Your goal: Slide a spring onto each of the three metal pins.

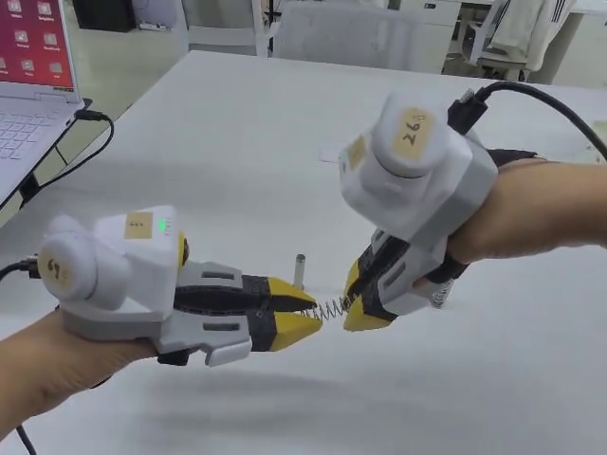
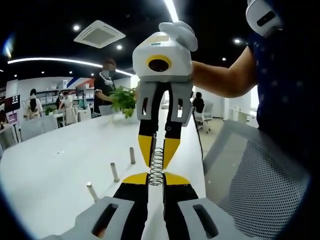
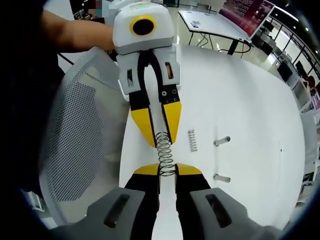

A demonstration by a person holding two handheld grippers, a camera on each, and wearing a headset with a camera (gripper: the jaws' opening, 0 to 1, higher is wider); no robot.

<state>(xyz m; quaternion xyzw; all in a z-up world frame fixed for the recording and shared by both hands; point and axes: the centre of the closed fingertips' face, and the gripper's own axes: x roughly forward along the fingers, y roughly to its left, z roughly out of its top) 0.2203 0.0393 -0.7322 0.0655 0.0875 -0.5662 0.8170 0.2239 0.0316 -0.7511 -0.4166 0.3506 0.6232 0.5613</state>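
Head view: the left gripper (image 1: 308, 311) and right gripper (image 1: 353, 308) meet tip to tip, each pinched narrow on 1 end of the spring (image 1: 329, 306) above the table (image 1: 237, 142). 1 pin (image 1: 300, 270) stands just behind the spring, its base hidden by the left jaws.

Left gripper view: 3 pins (image 2: 115, 172) stand left of the spring. The farthest looks coiled, but it is too small to confirm.

Right gripper view: a second spring (image 3: 192, 140) lies right of the held spring; whether it sits on a pin is unclear.

yellow-tipped black fingers (image 1: 289, 327), silver spring (image 1: 329, 307), white table (image 1: 237, 142)
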